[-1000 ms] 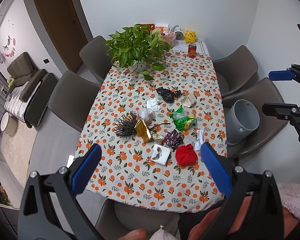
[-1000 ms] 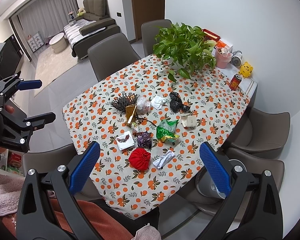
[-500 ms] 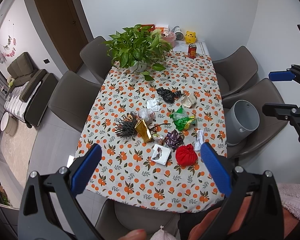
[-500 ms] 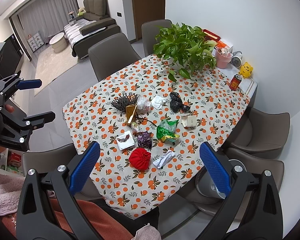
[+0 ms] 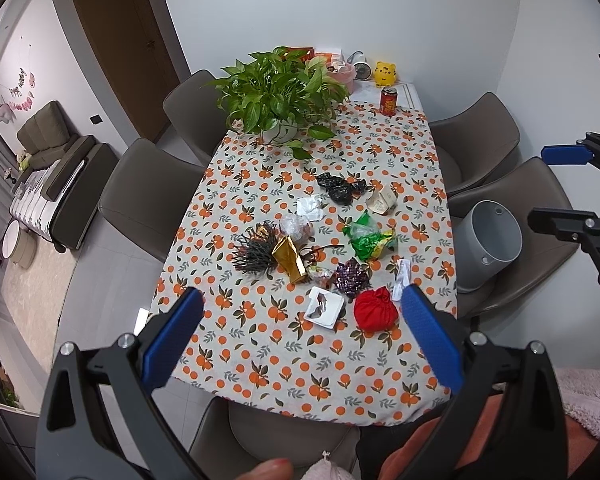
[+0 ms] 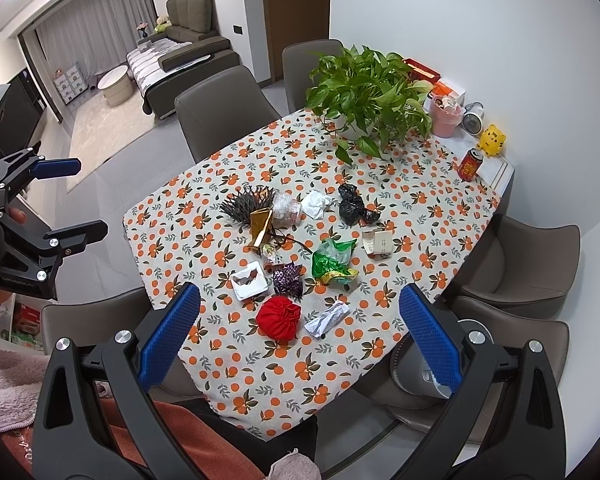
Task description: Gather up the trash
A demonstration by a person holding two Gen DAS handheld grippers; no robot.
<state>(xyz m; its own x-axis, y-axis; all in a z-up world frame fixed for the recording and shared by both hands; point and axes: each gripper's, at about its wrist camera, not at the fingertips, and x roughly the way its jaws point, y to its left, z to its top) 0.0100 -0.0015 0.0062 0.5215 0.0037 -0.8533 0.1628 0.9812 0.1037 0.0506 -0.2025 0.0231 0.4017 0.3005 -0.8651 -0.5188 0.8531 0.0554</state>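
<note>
Trash lies scattered mid-table on the orange-print cloth (image 5: 260, 360): a red pouch (image 5: 376, 310), a white tray (image 5: 324, 306), a purple wrapper (image 5: 351, 277), a green wrapper (image 5: 367, 237), a gold bag (image 5: 289, 259), a black bag (image 5: 338, 189) and crumpled paper (image 5: 402, 276). A grey bin (image 5: 492, 236) stands on a chair to the table's right. My left gripper (image 5: 300, 338) is open, high above the near table edge. My right gripper (image 6: 300, 334) is open too, hovering above the red pouch (image 6: 278, 317) and holding nothing.
A potted plant (image 5: 280, 96), a red can (image 5: 388, 102), a pink tub (image 6: 446, 116), a small fan and a yellow toy stand at the far end. Brown chairs (image 5: 148, 196) ring the table. A person's legs in orange cloth show below.
</note>
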